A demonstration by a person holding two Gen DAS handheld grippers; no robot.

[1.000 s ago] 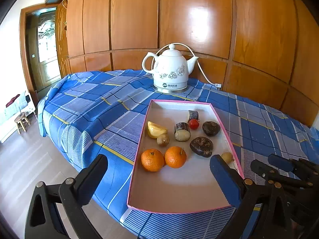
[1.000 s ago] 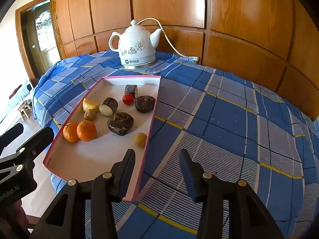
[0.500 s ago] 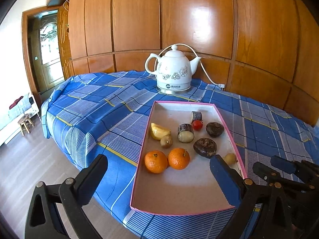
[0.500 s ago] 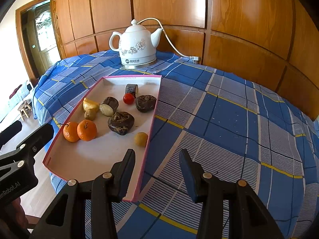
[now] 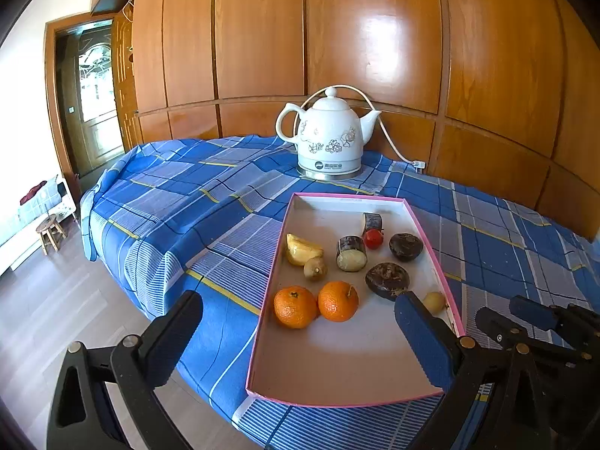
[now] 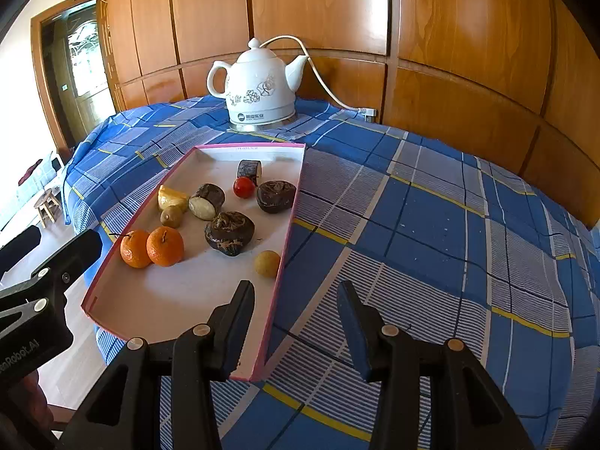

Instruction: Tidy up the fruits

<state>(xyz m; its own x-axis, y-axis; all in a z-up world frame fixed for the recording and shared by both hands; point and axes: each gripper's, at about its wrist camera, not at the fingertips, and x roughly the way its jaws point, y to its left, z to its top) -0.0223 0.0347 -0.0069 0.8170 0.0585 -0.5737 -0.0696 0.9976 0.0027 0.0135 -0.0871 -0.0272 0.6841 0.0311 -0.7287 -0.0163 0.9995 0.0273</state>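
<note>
Plainly, the table (image 5: 195, 202) under its blue checked cloth carries a white kettle (image 5: 328, 137) by the wood wall and, just in front of the kettle, a long shallow tray (image 5: 337, 367) with a pink rim, its long axis running from the kettle toward the near table edge, short end facing me. All the fruit lies inside the tray, in the half nearer the kettle: two dark lumpy fruits (image 6: 229, 233), two oranges (image 5: 294, 306) touching side by side nearest the near end, a cut cylinder piece (image 5: 351, 253) lying with its pale face toward the near end, a yellow wedge (image 5: 302, 249), a small red fruit (image 5: 373, 238) and a small yellow round one (image 6: 267, 263) against the rim. The left tool (image 5: 298, 332) hovers over the near end, spread wide and empty; the right tool (image 6: 296, 322) hangs across the tray's rim on the side away from the left tool, also spread with nothing between its fingers. I judge this fits either sorting about to start or fruit already gathered; the scene does not settle which. Any pick would call for a drop onto one round piece without nudging its neighbours.
</note>
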